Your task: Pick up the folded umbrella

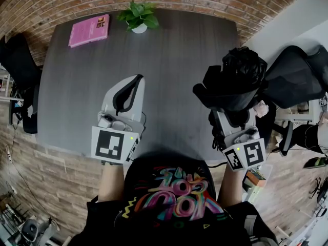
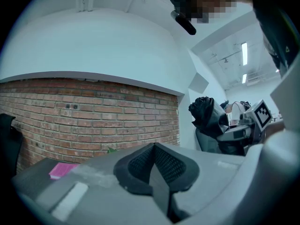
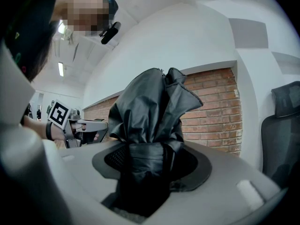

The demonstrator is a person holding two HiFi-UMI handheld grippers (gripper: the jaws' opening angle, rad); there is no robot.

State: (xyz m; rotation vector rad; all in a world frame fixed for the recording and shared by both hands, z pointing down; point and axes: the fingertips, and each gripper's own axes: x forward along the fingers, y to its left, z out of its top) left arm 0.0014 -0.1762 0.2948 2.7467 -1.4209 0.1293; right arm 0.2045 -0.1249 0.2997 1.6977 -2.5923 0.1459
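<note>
The folded black umbrella [image 1: 233, 83] is off the table, held upright in my right gripper [image 1: 231, 118], whose jaws are shut on its strapped lower part. In the right gripper view the umbrella [image 3: 150, 125] fills the space between the jaws, its loose fabric fanning out above them. My left gripper [image 1: 125, 100] hovers over the near middle of the grey table [image 1: 169, 60] with its jaws shut together and nothing between them; its meshed pads [image 2: 154, 165] meet in the left gripper view. From there the umbrella [image 2: 206, 114] shows at the right.
A pink book [image 1: 88, 30] lies at the table's far left and a small potted plant [image 1: 138, 17] stands at its far edge. Black office chairs stand at the left [image 1: 20, 70] and right [image 1: 297, 76]. A brick wall [image 2: 93, 116] runs behind the table.
</note>
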